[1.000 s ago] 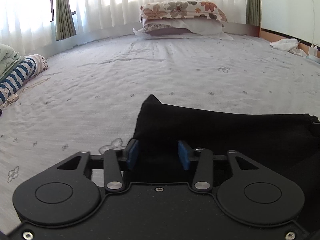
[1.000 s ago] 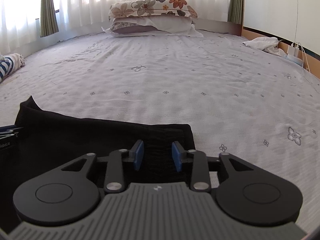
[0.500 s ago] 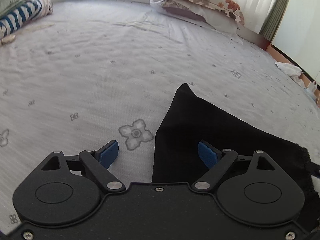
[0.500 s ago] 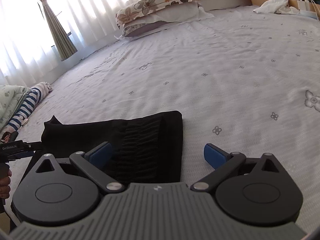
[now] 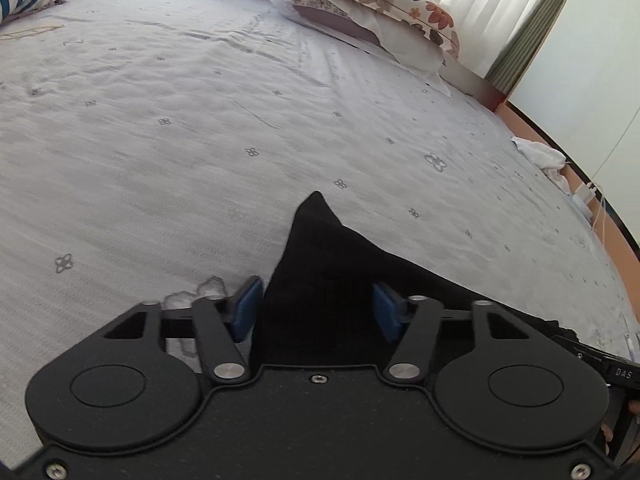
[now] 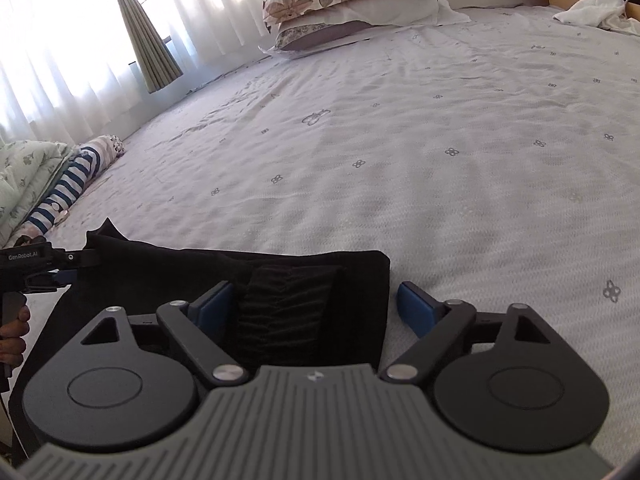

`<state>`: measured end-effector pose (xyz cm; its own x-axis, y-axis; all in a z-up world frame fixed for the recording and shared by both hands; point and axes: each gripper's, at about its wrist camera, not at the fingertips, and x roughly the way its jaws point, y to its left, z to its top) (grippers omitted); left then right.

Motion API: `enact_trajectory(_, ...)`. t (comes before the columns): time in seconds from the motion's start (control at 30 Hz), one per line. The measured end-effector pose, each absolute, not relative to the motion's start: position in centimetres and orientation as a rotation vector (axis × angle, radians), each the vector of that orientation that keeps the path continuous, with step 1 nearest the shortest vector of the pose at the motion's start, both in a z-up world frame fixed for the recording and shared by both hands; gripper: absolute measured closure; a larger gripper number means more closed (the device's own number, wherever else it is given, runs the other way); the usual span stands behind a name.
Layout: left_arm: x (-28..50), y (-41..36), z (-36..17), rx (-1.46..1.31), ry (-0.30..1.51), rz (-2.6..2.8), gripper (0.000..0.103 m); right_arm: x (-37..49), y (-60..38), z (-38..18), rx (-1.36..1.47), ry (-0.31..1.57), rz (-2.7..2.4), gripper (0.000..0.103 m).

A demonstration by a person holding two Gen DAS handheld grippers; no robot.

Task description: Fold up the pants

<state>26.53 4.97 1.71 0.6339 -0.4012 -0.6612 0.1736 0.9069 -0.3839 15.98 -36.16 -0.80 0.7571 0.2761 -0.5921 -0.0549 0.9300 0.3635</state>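
Nearest in the left wrist view, the left gripper (image 5: 316, 308) has just been closing, yet its blue pads (image 5: 245, 307) are apart and press on nothing; the pointed corner of the black pants (image 5: 320, 264) lies between them, which suggests the jaws are being set astride that corner for a pinch; in the right wrist view the right gripper (image 6: 314, 304) has also just been narrowing from its widest and stands apart, one pad over the dark cloth beside the gathered elastic band, the other just off the cloth's edge over the bedsheet (image 6: 440, 184), so it straddles the waist corner without gripping; the pants (image 6: 224, 276) lie flat and already doubled near the front edge of the bed, waist end to the right, pointed end to the left, and I judge both grippers are placed at the two ends so the cloth can be lifted evenly for the next fold; at the left edge of the bed sits a rolled striped garment (image 6: 68, 188) beside a pale quilt (image 6: 24, 176); farther, a white cloth (image 6: 596, 10) lies near the right far corner; farthest, stacked floral pillows (image 6: 352, 0) rest at the far edge under the curtains (image 6: 148, 28).
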Motion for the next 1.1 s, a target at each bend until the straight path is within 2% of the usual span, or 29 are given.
enact_trajectory(0.07, 26.5, 4.8, 1.7, -0.296, 0.820, -0.334, 0.062, 15.9, -36.3, -0.7, 0.355, 0.687, 0.199, 0.027)
enact_trajectory(0.23, 26.7, 5.3, 1.3, -0.304, 0.823, -0.373, 0.059, 15.6, -37.0, -1.1, 0.407, 0.677, 0.246, 0.029)
enact_trajectory(0.37, 27.4, 6.0, 1.1, -0.387, 0.842, -0.395, 0.047, 15.7, -38.1, -1.4, 0.511, 0.674, 0.287, 0.029)
enact_trajectory(0.47, 27.3, 5.9, 0.9, -0.370, 0.836, -0.404, 0.045, 15.3, -38.4, -1.5, 0.531, 0.677, 0.304, 0.029)
enact_trajectory(0.53, 27.3, 5.8, 0.9, -0.354, 0.829, -0.417, 0.042, 15.1, -38.7, -1.5, 0.528, 0.678, 0.297, 0.028)
enact_trajectory(0.6, 27.3, 5.4, 0.8, -0.350, 0.821, -0.434, 0.033, 15.1, -38.9, -1.8, 0.538, 0.674, 0.296, 0.029)
enact_trajectory(0.67, 27.2, 5.0, 0.7, -0.337, 0.814, -0.437, 0.031, 15.4, -38.5, -1.9, 0.523, 0.674, 0.284, 0.029)
enact_trajectory(0.73, 26.8, 4.5, 0.8, -0.296, 0.800, -0.417, 0.038, 15.9, -37.7, -1.8, 0.486, 0.679, 0.273, 0.027)
enact_trajectory(0.8, 26.3, 4.1, 1.0, -0.233, 0.781, -0.375, 0.067, 16.4, -37.2, -1.7, 0.473, 0.686, 0.274, 0.036)
enact_trajectory(0.87, 25.5, 4.2, 1.4, -0.222, 0.749, -0.389, 0.082, 16.3, -37.1, -1.6, 0.489, 0.680, 0.262, 0.042)
enact_trajectory(0.9, 24.8, 4.2, 1.8, -0.210, 0.723, -0.397, 0.087, 16.1, -37.1, -1.5, 0.498, 0.674, 0.251, 0.046)
enact_trajectory(0.97, 23.7, 3.6, 2.8, -0.165, 0.672, -0.402, 0.091, 15.6, -36.6, -1.2, 0.505, 0.658, 0.240, 0.065)
enact_trajectory(1.1, 22.3, 2.2, 5.0, -0.113, 0.590, -0.368, 0.094, 14.9, -34.5, 0.6, 0.421, 0.611, 0.207, 0.072)
